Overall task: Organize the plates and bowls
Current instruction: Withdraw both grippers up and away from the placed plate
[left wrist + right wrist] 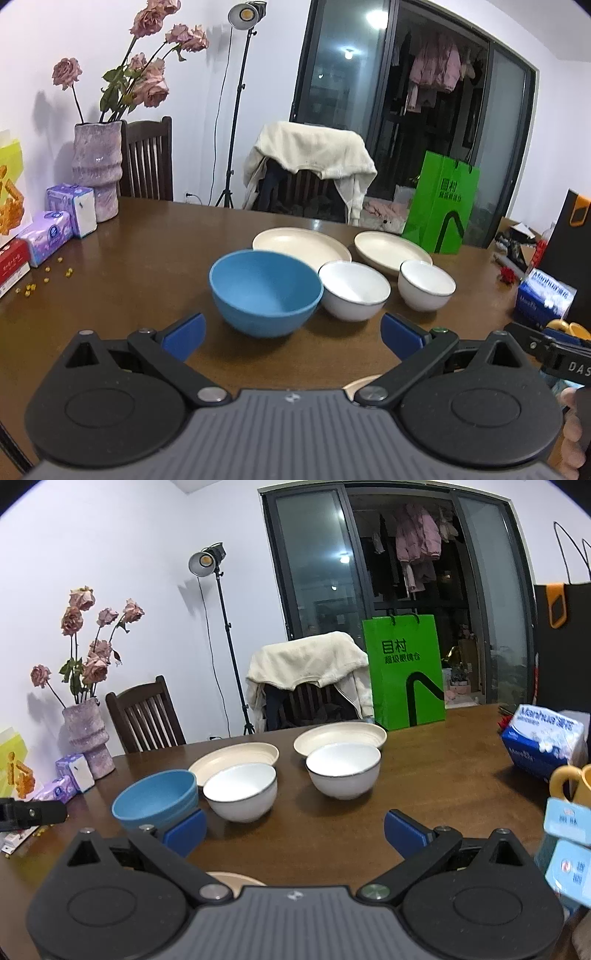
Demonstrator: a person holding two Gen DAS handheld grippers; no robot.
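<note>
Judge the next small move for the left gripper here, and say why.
Probably ease the left gripper forward and down so that one finger goes over the near rim of the blue bowl. Both grippers are open and empty, the blue bowl sits right ahead of the left one, and the white bowls and cream plates lie unstacked behind it.

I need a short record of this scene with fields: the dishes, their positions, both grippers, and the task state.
surface: wooden table
bowls: blue bowl, left white bowl, right white bowl, all upright and empty
plates: left cream plate, right cream plate, behind the bowls, side by side
left gripper: open, empty, facing the blue bowl
right gripper: open, empty
task state: nothing stacked yet
</note>
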